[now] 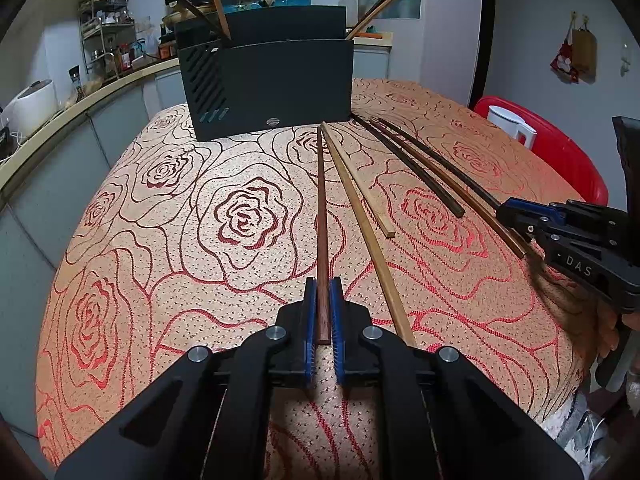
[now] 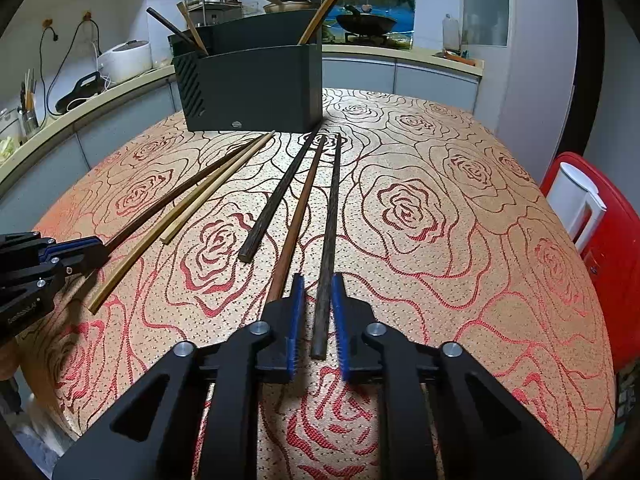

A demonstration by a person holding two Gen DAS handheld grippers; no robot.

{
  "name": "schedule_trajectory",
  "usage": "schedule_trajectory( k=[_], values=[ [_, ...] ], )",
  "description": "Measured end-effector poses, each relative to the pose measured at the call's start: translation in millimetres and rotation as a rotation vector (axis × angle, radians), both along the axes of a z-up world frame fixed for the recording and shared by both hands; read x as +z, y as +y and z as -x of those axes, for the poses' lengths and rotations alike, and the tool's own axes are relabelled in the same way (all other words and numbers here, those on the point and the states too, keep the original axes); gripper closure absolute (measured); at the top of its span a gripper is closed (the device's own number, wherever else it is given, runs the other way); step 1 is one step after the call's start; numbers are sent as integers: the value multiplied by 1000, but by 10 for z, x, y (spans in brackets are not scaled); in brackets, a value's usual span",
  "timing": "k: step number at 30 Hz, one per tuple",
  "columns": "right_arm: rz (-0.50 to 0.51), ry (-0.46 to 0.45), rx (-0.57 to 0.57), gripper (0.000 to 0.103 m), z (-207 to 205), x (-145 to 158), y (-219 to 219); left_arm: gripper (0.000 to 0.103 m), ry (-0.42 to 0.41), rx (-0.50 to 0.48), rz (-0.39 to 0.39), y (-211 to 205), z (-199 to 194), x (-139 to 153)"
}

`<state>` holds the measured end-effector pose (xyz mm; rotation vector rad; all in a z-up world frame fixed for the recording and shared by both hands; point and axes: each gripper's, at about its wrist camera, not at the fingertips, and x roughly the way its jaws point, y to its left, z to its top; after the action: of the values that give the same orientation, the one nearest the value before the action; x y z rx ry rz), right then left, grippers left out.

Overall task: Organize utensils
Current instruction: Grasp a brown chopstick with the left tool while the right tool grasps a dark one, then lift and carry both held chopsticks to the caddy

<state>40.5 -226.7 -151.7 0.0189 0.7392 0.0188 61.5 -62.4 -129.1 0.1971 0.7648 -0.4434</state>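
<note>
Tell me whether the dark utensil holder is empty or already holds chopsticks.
Not empty. The dark utensil holder stands upright on the tablecloth, with chopsticks sticking out of its top at both ends.

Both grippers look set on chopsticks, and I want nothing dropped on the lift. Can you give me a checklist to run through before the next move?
1. Left gripper closed on the reddish-brown chopstick: ok, pads against its near end.
2. Right gripper closed on the dark chopstick: cannot tell; jaws drawn in, a slight gap shows beside the stick.
3. Only one stick per gripper: ok.
4. Grip position: not ok, both hold near the very end, so sticks may droop.
5. Black utensil holder upright: ok.
6. Room in holder: cannot tell.
</note>
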Motion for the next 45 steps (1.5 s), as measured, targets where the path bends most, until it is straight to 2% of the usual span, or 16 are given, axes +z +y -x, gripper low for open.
schedule_trajectory(
  k=[10,21,29,45],
  values=[
    [-55,13,-15,95,18,70,-110,97,-57,29,23,152,36,276],
    [-75,-107,-38,95,172,509,-247,97,-154,97,29,309,68,816],
    [-82,-202,-31,95,277,869,-274,97,-238,94,19,259,107,1171],
    [-104,-338,-25,95,268,1455,-322,97,-337,91,16,85,134,1557]
  ],
)
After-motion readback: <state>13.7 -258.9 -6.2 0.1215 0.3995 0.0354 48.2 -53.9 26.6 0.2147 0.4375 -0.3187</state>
